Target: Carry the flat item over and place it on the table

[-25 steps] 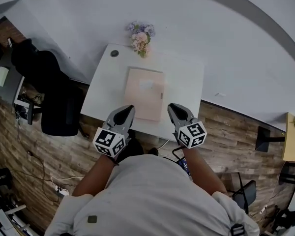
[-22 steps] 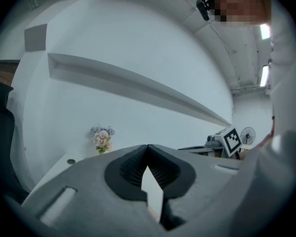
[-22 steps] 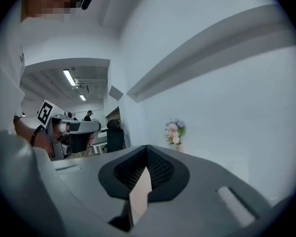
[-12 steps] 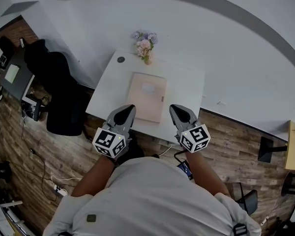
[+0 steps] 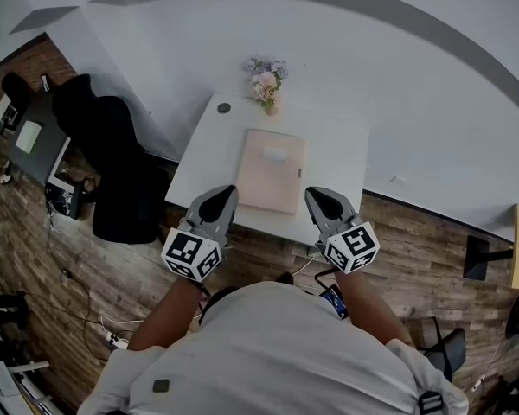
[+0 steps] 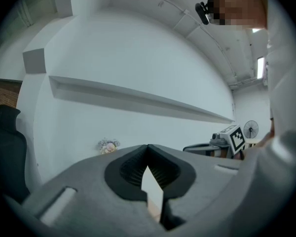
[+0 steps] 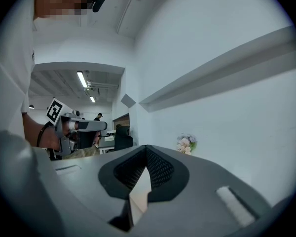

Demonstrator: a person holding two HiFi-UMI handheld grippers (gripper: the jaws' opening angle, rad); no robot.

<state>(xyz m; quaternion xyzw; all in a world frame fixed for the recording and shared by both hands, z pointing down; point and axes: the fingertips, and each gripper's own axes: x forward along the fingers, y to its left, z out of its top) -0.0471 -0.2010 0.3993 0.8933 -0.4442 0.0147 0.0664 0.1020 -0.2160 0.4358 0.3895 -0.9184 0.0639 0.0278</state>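
Since the earlier frame the table (image 5: 209, 154) has slid away from me. My tips reached over its near edge then, and now they stop just short of it, so I'm backing off. My right gripper (image 5: 317, 194) has also closed the last of its small gap.

Both pairs of jaws are now fully closed with nothing in them. In each gripper view the ribbed pads meet at the tip, and only pale background shows through the slot below. My left gripper (image 5: 224, 193) is level with the right one, the two well apart.

The flat item (image 5: 273, 169), a pale pink panel, lies flat on the table ahead of my jaws, in line with the gap between the two grippers. Its near edge sits close to the table's near edge. I judge the placing done.

The panel has little margin on my side, so a forward swing of either closed tip could nudge it askew or over the edge. Beyond it, at the far edge, a bunch of flowers (image 5: 266, 80) could tip if the panel were pushed that way. Behind my left jaws, cables (image 5: 69, 284) lie on the floor and could catch a backward step.

The only markings are the black-and-white square patterns on my marker cubes (image 5: 190, 253). A small pale patch on the panel is too small to read.
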